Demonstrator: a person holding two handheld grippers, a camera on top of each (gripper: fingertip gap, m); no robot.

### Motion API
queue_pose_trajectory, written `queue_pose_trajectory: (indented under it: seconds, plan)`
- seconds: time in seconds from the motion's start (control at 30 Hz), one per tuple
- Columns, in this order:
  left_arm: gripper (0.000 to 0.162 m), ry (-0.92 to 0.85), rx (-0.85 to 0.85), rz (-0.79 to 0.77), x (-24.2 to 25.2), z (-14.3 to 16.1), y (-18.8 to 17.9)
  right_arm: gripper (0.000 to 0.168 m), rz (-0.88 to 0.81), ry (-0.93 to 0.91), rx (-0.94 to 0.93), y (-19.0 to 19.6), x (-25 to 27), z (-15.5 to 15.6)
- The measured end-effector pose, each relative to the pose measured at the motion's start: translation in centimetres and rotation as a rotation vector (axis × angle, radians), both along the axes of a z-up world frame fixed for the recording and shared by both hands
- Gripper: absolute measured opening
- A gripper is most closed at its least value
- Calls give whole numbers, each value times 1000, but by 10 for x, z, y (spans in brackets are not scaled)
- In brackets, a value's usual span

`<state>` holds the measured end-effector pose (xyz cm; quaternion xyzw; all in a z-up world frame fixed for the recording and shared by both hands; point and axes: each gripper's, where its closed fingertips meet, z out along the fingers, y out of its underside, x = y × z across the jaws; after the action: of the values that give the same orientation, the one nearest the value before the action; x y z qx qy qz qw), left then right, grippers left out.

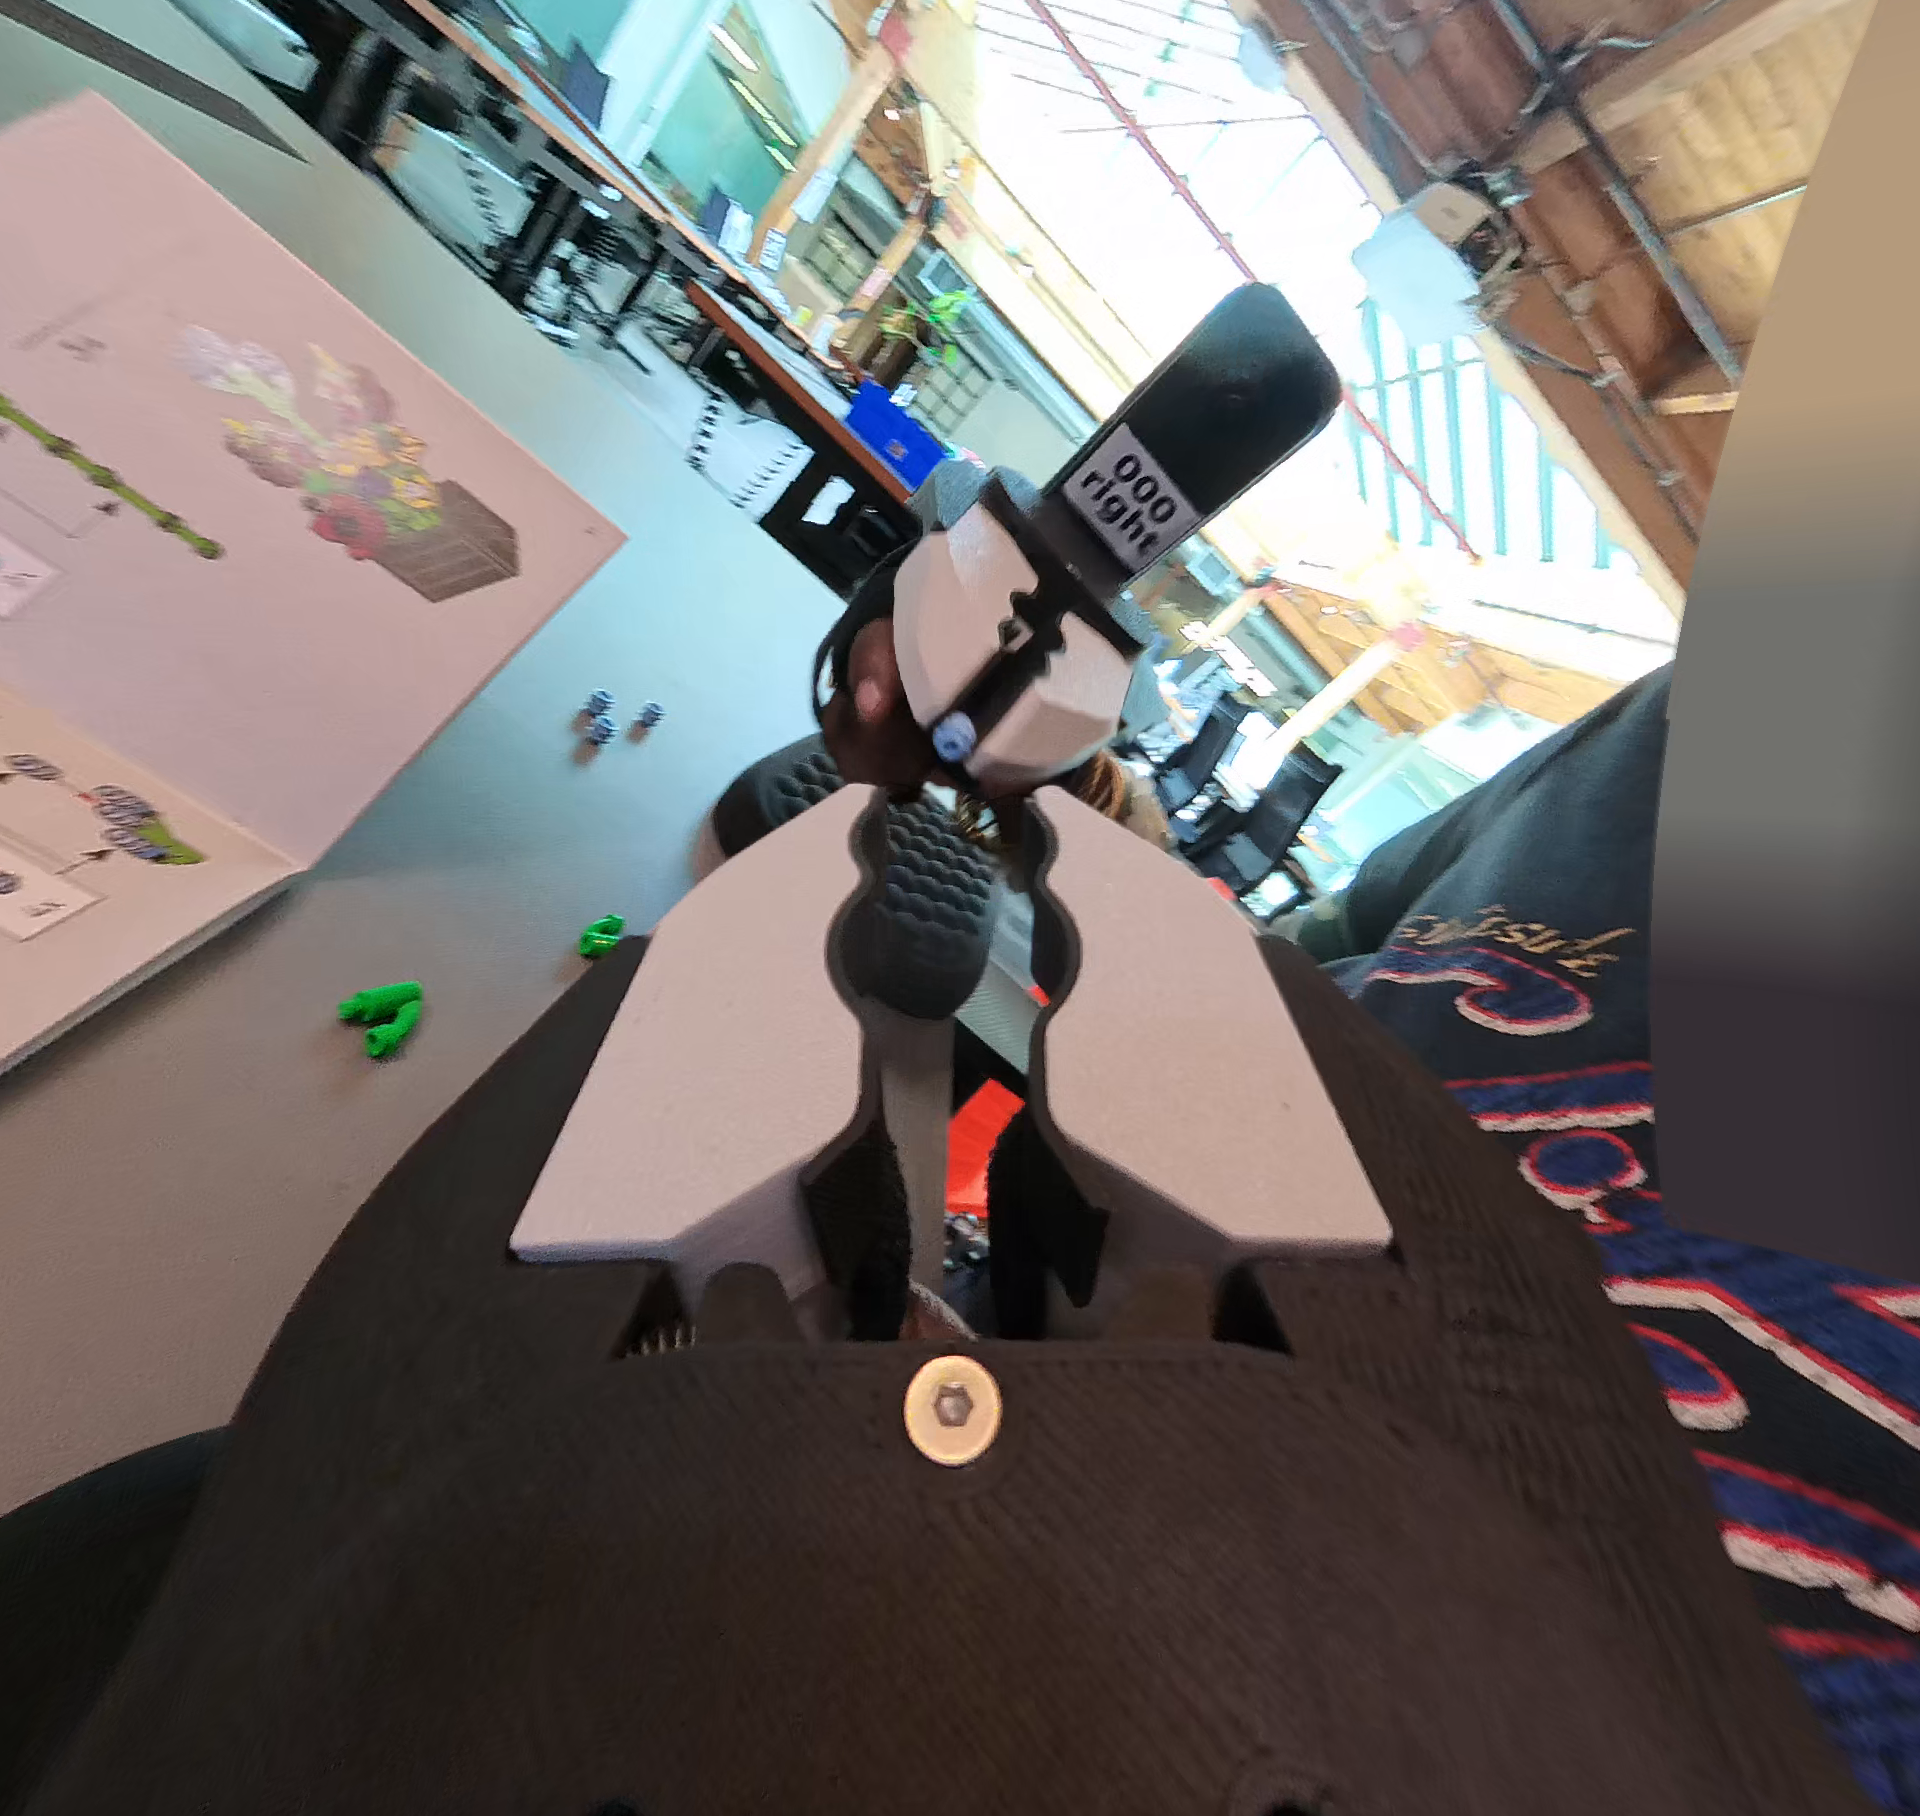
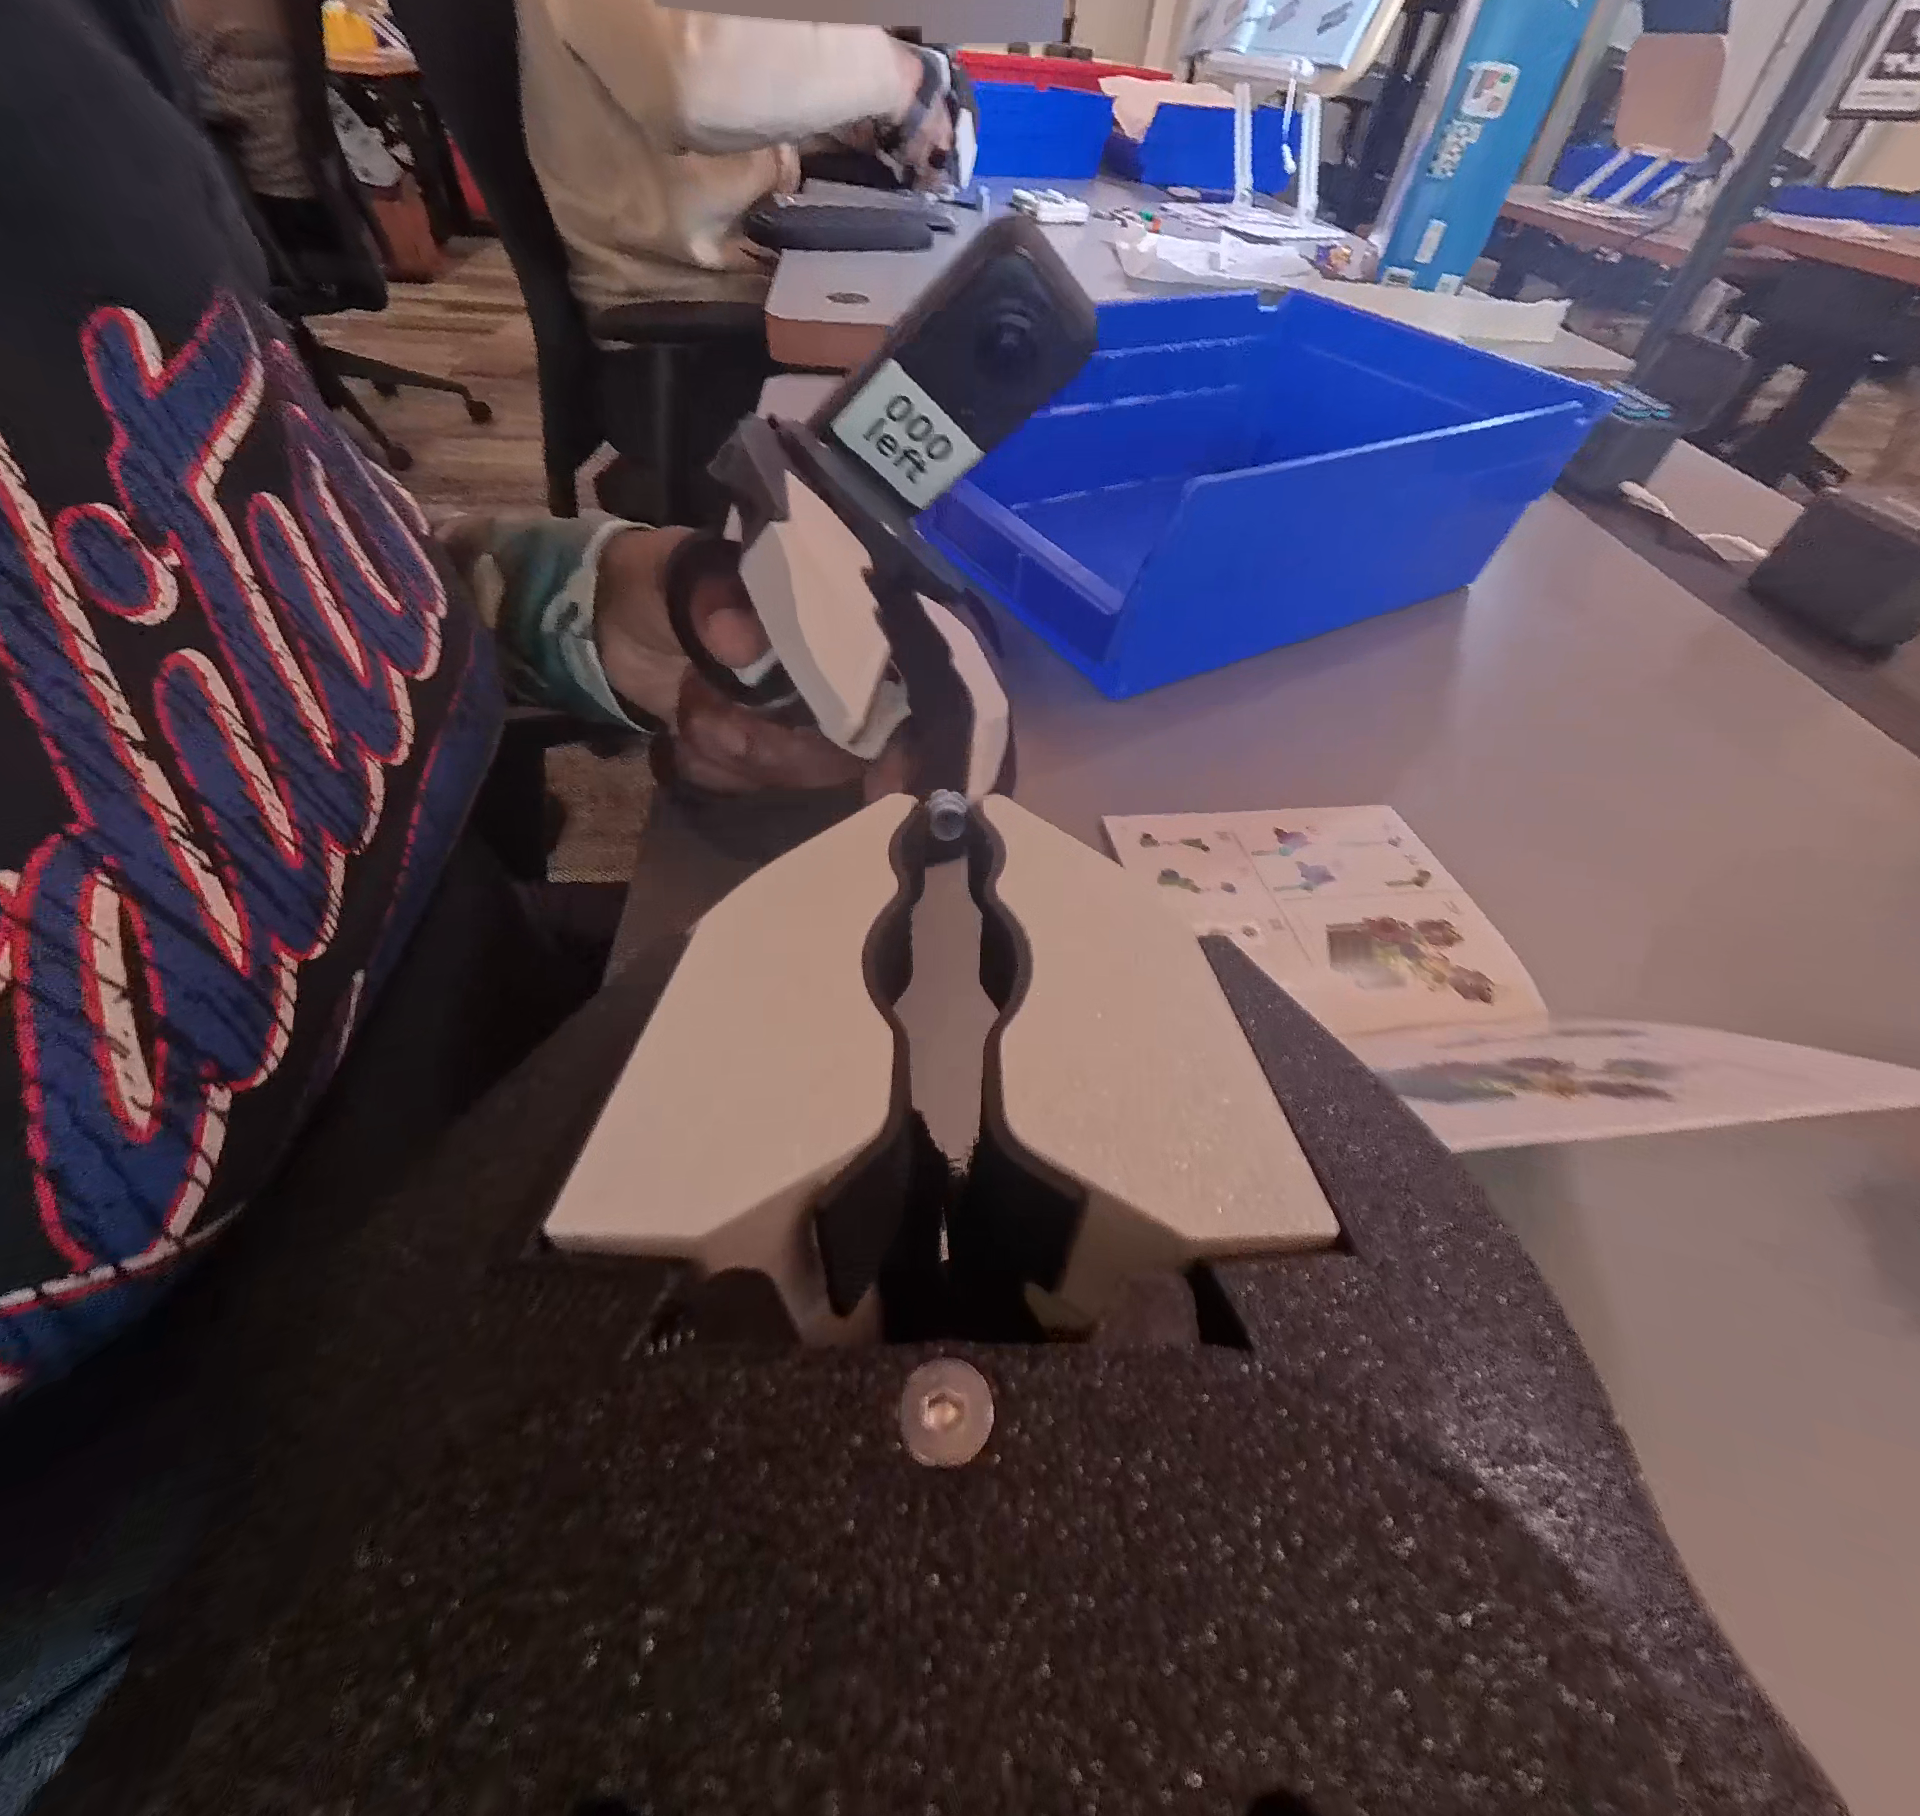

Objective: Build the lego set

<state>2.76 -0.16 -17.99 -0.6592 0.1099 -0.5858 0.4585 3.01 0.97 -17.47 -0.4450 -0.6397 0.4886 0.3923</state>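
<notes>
A wide grey counter [image 2: 1507, 727] carries the work, with a deep blue plastic bin [image 2: 1299, 478] at its far side, seemingly empty in the part that shows, and an open paper instruction booklet [image 1: 260, 571] printed with a flower arrangement in a dark box lying flat near the person's dark lettered sweatshirt [image 2: 187, 675]. Above the counter edge the two tools meet tip to tip: the right gripper [image 2: 943, 826], its pale fingers drawn nearly together, pinches a small blue-grey round lego piece [image 2: 945, 819], which the left wrist view shows as a pale blue stud [image 1: 952, 736] at that tool's tip. The left gripper [image 1: 951, 810] has its fingers close together too, but whether anything sits between them cannot be told. Loose on the counter beside the booklet lie a bright green branched lego stem piece [image 1: 382, 1013], a second small green piece [image 1: 601, 935], and a cluster of three small blue-grey round pieces [image 1: 613, 719]. Judged from this, the build is at an early stage: no assembled flower or box appears anywhere in view, only single parts, and nearly all of the model pictured on the page remains to be put together.
</notes>
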Motion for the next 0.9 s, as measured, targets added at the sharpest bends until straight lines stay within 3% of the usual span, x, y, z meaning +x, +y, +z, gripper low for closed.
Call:
queue_pose_trajectory:
  seconds: [0.2,0.4,0.53,0.9]
  plan:
    - [31,240,51,76,-2,-9,5,7,-145,-168,71,37,26,-15]
    - [31,505,94,209,-29,-21,33,7,-248,-527,115,60,54,-66]
    - [31,600,61,215,-40,-35,43,8,-250,-672,130,62,60,-83]
    - [29,545,-18,166,-40,-46,43,8,-232,-899,182,64,68,-104]
